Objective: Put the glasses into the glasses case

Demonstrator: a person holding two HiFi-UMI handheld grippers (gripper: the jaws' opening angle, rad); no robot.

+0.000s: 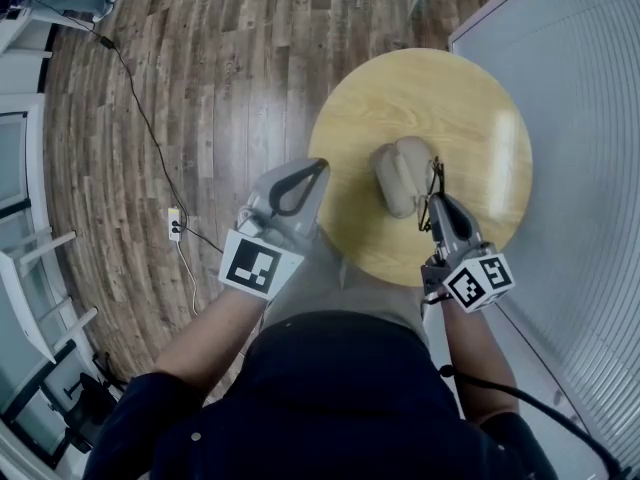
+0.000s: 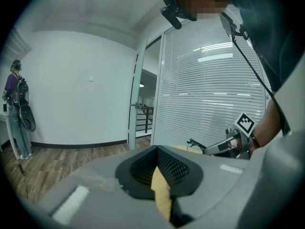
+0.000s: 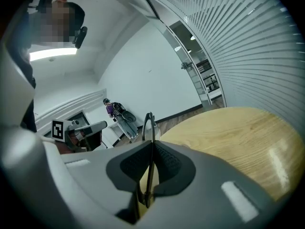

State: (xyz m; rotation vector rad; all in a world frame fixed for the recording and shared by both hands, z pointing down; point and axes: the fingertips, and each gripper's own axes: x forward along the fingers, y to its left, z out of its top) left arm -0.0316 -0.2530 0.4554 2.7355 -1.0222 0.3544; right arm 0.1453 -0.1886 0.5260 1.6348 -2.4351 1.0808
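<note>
A beige glasses case (image 1: 398,176) lies on the round wooden table (image 1: 470,98) and seems to be open. Just right of it my right gripper (image 1: 436,200) is shut on the black thin-framed glasses (image 1: 437,175). In the right gripper view the frame (image 3: 148,123) stands on edge, pinched between the pads, and sticks up past the fingertips of the right gripper (image 3: 151,144). My left gripper (image 1: 322,164) hovers at the table's left edge, shut and holding nothing. In the left gripper view the left gripper (image 2: 156,149) has its pads together, and the glasses (image 2: 195,144) show in the right gripper (image 2: 217,148).
A wall of white blinds (image 1: 580,118) runs close along the table's right side. On the wooden floor to the left lie a cable and a power strip (image 1: 174,223), with white shelving (image 1: 30,298) beyond. A person (image 2: 14,109) stands far off by the wall.
</note>
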